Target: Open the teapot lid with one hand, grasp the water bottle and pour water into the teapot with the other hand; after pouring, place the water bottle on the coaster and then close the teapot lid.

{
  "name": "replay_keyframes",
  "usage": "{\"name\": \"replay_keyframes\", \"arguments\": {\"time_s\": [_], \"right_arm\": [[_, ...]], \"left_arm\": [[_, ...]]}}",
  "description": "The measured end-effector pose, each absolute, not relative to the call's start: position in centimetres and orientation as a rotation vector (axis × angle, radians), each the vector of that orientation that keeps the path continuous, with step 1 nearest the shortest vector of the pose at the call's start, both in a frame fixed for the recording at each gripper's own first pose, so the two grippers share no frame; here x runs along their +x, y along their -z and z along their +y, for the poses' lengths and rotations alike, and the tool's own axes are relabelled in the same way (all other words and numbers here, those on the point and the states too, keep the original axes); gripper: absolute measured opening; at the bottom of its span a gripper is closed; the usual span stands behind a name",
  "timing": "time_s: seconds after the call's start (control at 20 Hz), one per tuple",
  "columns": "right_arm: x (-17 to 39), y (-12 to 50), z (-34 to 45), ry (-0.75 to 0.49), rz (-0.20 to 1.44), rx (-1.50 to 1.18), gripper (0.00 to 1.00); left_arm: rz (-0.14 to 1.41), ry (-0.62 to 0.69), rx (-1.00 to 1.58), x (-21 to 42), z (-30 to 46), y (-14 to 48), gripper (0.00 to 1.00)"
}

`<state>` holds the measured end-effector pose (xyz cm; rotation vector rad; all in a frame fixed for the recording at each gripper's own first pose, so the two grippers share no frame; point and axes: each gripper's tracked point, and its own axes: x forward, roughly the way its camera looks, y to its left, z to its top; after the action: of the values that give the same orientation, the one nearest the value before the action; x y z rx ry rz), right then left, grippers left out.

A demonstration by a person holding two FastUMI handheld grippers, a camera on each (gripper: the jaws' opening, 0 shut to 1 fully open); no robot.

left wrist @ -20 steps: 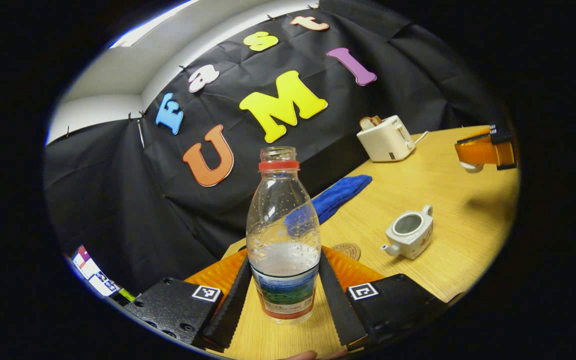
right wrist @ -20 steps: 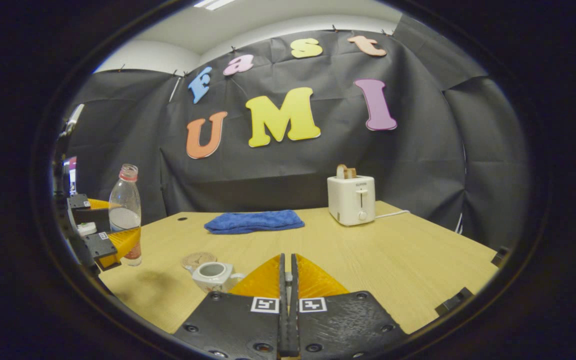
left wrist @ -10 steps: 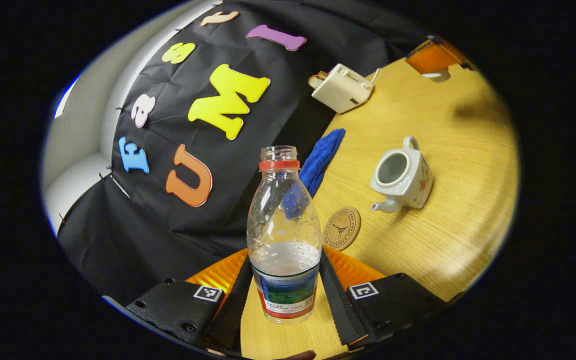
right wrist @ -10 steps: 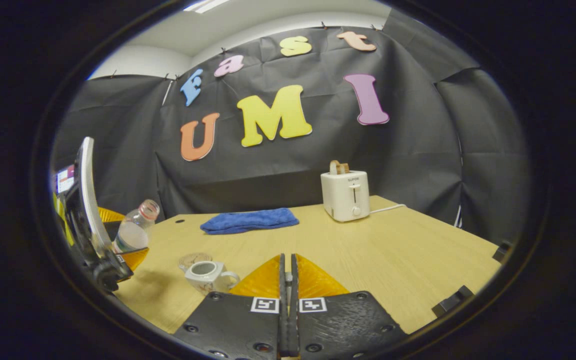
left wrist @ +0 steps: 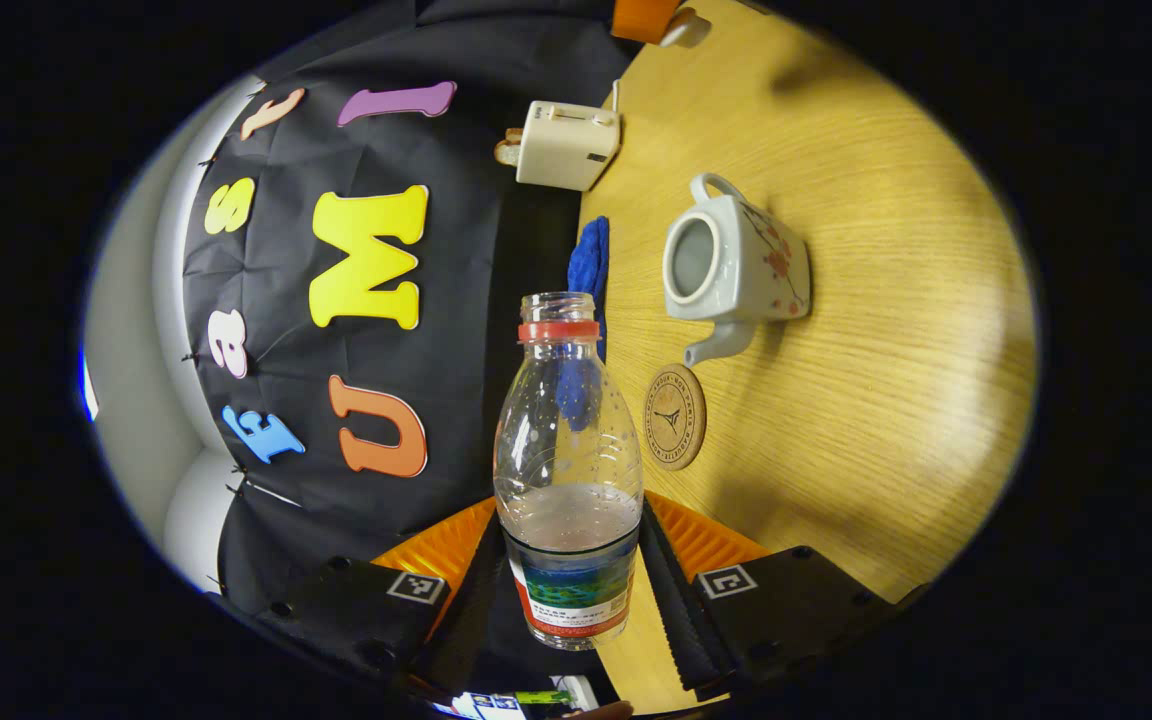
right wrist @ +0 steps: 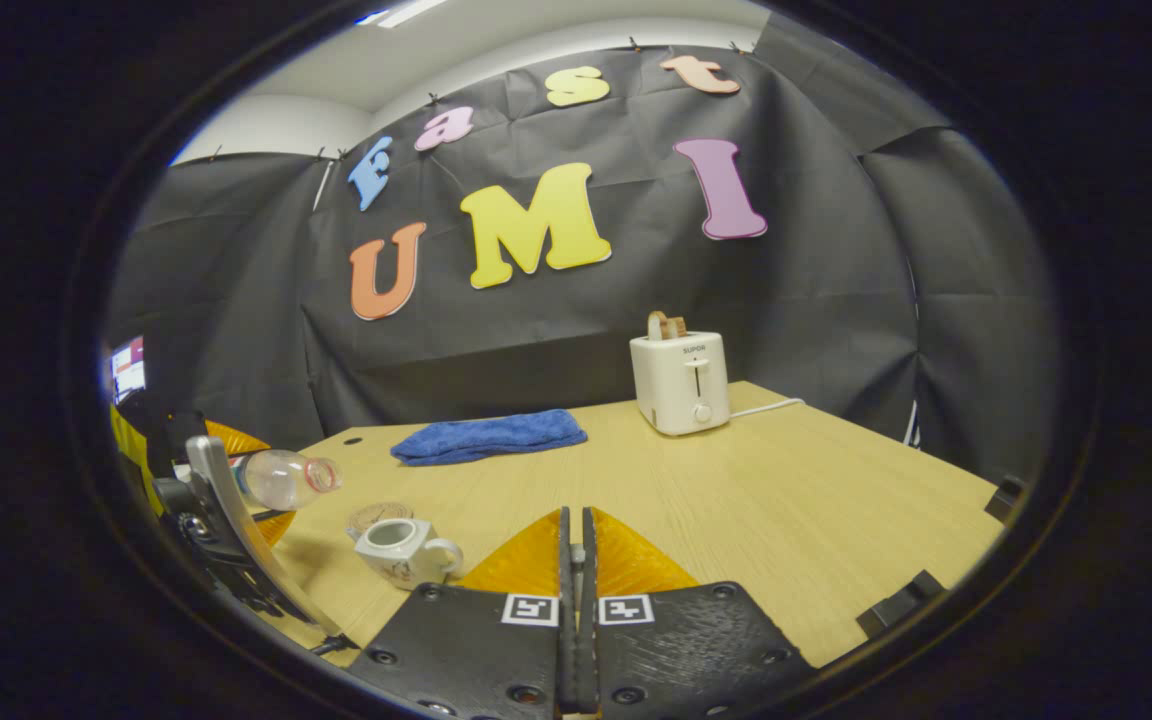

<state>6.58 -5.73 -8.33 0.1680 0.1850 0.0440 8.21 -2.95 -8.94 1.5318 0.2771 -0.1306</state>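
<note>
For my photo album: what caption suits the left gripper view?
Left gripper tips an uncapped water bottle toward the open teapot.

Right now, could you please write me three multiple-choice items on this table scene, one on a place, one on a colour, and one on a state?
1. Where does the round cork coaster lie?
A. beside the white ceramic teapot's spout
B. under the toaster
C. on the towel

2. What colour is the folded towel at the back of the wooden table?
A. green
B. blue
C. red

3. How is the clear plastic water bottle held?
A. standing free on the table
B. lying loose on the towel
C. clamped in the left tongs, tipped on its side

Answers: 1 A, the coaster sits just off the spout; 2 B, the right gripper view shows blue cloth; 3 C, both fingers press its labelled base, and it lies level above the table.
</note>
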Motion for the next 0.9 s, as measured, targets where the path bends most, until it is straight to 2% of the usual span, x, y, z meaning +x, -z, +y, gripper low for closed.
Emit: {"name": "replay_keyframes", "arguments": {"time_s": [0.2, 0.6, 0.65, 0.7, 0.9], "right_arm": [[6.5, 8.3, -5.6, -0.038, 0.177, 0.152, 0.00], [6.4, 7.8, -6.0, -0.031, 0.161, 0.153, 0.00], [6.5, 7.8, -6.2, -0.028, 0.163, 0.158, 0.00], [6.5, 7.8, -6.3, -0.026, 0.165, 0.165, 0.00], [6.5, 7.8, -6.7, -0.018, 0.164, 0.181, 0.00]], "left_arm": [[0.285, 0.143, 1.758, 7.9, -2.8, 8.3, 0.76], [0.297, 0.158, 1.883, 8.4, -4.2, 7.8, 0.76], [0.293, 0.162, 1.902, 8.5, -4.6, 7.8, 0.80], [0.289, 0.165, 1.917, 8.5, -5.0, 7.8, 0.77], [0.289, 0.173, 1.960, 8.7, -5.7, 7.9, 0.77]]}}
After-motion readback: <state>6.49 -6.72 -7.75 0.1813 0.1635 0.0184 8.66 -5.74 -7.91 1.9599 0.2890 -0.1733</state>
